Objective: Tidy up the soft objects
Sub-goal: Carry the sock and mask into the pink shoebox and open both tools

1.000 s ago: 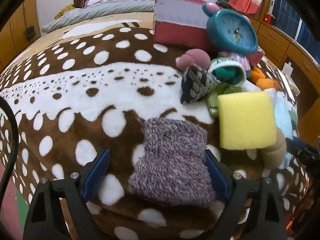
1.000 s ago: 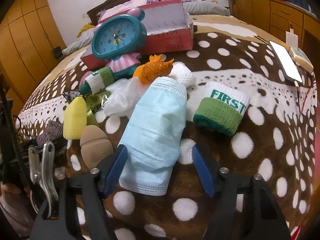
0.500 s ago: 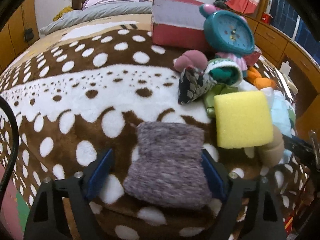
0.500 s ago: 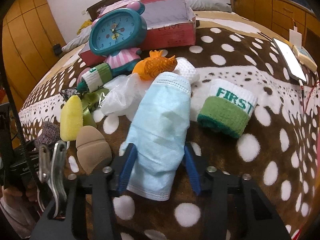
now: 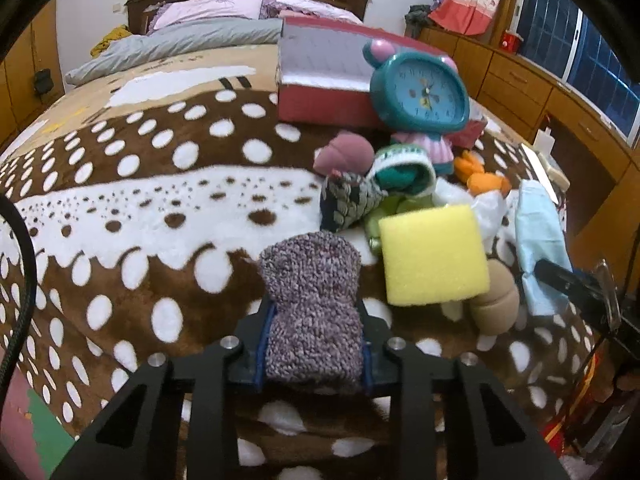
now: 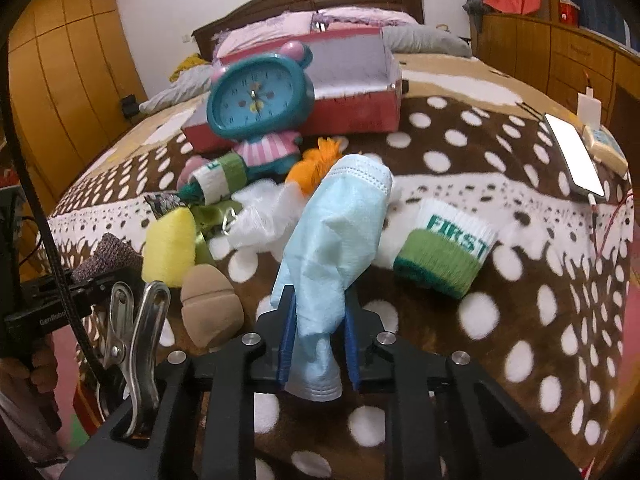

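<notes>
Since a second ago, my wide-spread jaws have narrowed. Left gripper (image 5: 314,344): closing, pinching the mauve knitted pouch (image 5: 312,308). Right gripper (image 6: 318,340): closing, squeezing the pale-blue pleated face mask (image 6: 336,240).

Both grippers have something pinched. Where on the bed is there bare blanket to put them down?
Free: the spotted blanket left of the knitted piece and red box; also between the FIRST wristband and phone. Crowded: around the clock, yellow sponge and face mask.

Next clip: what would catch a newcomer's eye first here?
Probably the teal clock standing against the red box behind the pile on the spotted blanket. Nearer, the left hand-held gripper is closing on a purple knit piece, and the right hand-held gripper is closing on a pale blue face mask.
</notes>
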